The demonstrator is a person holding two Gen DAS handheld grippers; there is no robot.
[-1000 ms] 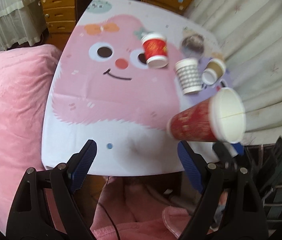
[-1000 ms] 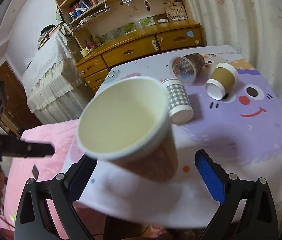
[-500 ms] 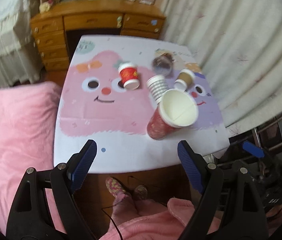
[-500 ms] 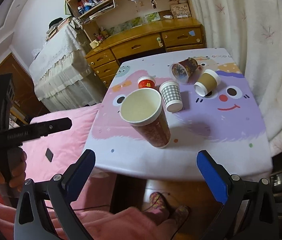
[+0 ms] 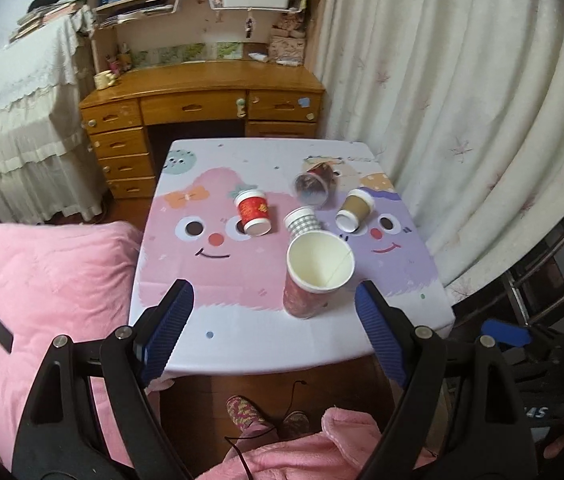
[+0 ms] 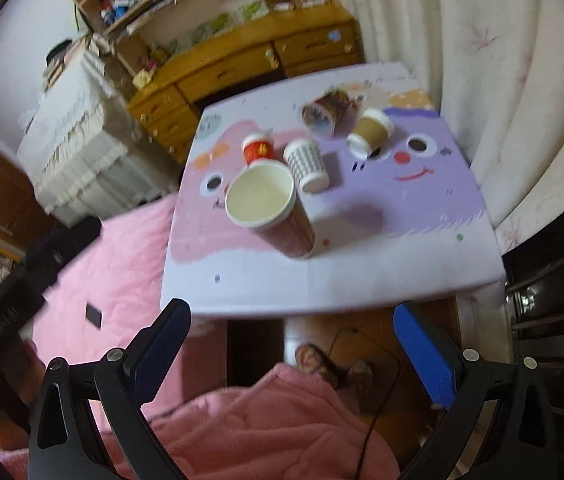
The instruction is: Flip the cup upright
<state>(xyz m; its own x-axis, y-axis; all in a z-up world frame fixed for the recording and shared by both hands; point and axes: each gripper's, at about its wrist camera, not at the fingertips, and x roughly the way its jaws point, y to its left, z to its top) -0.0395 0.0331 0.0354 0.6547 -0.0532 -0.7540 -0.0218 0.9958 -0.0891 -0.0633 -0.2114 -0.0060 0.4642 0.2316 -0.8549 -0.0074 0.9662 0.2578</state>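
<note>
Two claws hang spread wide with nothing between their fingers, the left claw (image 5: 272,328) and right claw (image 6: 291,344) both held back from the near edge of the tabletop (image 5: 242,344). On it the red cup (image 5: 313,276) stands upright, mouth open upward, near four cups lying on their sides: a small red cup (image 5: 253,213), checked cup (image 5: 301,220), brown cup (image 5: 353,210) and dark cup (image 5: 315,184).

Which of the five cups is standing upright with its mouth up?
The tall dark-red cup nearest the table's front edge; the other four lie on their sides.
</note>
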